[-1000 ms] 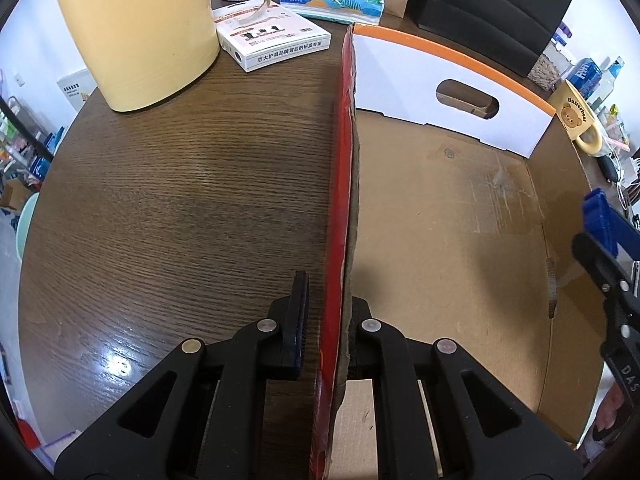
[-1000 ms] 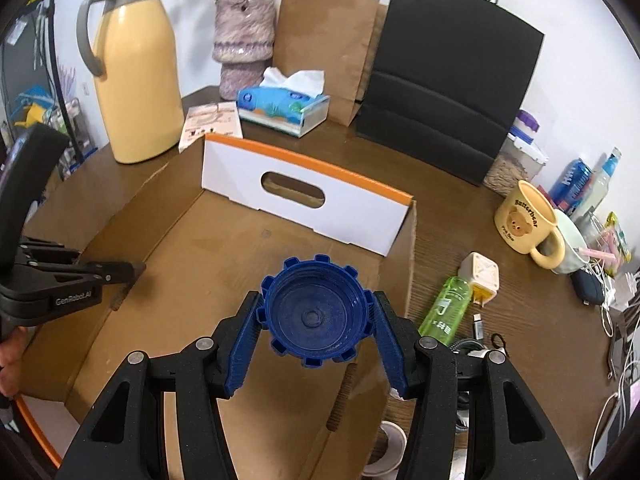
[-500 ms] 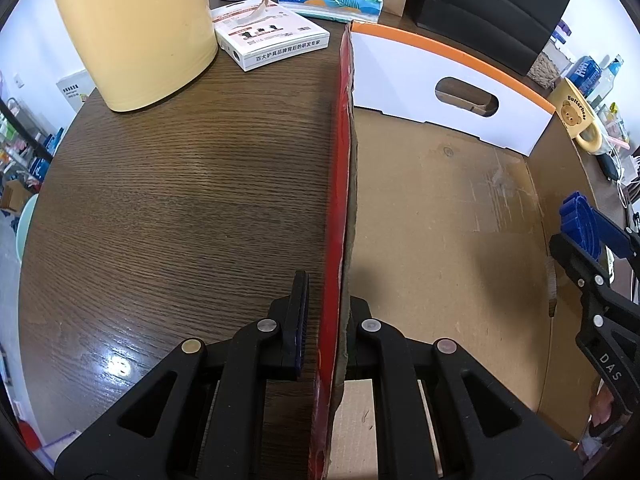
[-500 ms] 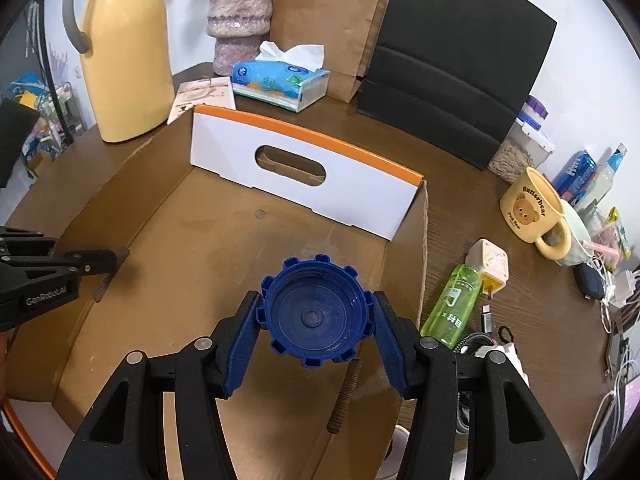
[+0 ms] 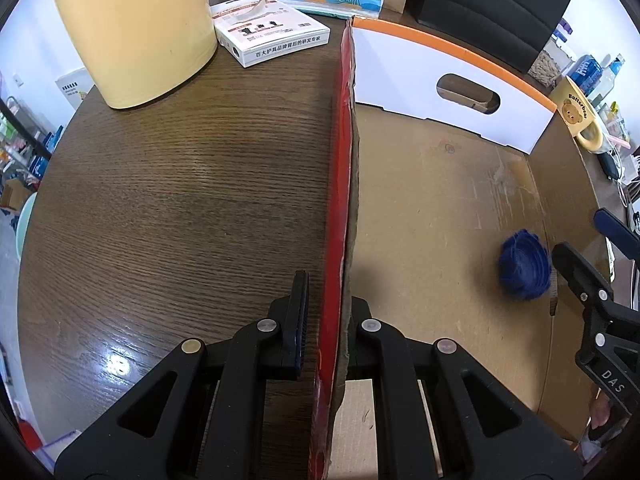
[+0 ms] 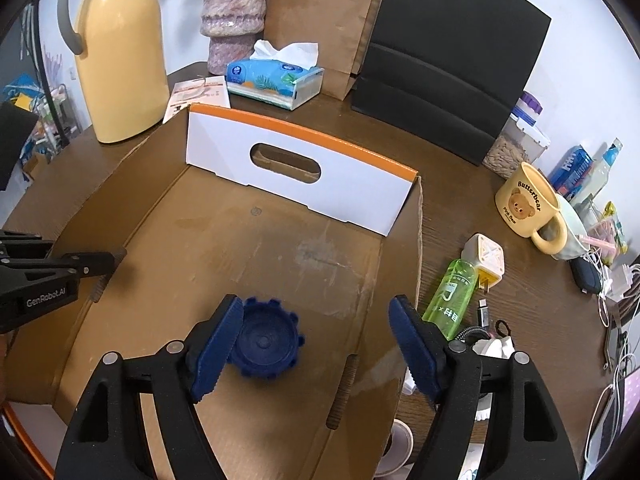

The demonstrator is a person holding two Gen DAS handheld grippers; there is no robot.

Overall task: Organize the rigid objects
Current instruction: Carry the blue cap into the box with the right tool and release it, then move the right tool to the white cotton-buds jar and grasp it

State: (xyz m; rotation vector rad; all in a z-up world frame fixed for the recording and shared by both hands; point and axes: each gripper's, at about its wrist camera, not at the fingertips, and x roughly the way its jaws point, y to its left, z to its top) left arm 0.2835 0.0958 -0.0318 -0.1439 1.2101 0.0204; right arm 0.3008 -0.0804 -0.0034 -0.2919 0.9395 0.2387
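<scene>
A brown cardboard box [image 6: 296,184] with a white, orange-edged end wall lies open on the dark wooden table. My left gripper [image 5: 328,312] is shut on the box's left side wall [image 5: 346,160], which is red on the outside; it also shows as the left gripper [image 6: 100,260] in the right wrist view. My right gripper [image 6: 316,316] hangs over the box's right part with its jaws opening wide. A blue ribbed cap [image 6: 266,344] sits low by the left pad, free of the right pad. The cap [image 5: 522,264] looks blurred just above the box floor, beside the right gripper [image 5: 588,244].
A yellow thermos jug [image 6: 120,64], a tissue pack [image 6: 276,80] and a small white carton [image 5: 272,36] stand behind the box. To its right lie a green bottle [image 6: 450,296], a charger cube [image 6: 486,256], a yellow bear mug [image 6: 528,204] and cables. Paper bags [image 6: 448,64] stand at the back.
The right gripper's jaws have spread wide and let go of the blue cap, which has dropped from between the pads into the box. The left gripper keeps its hold on the wall.
</scene>
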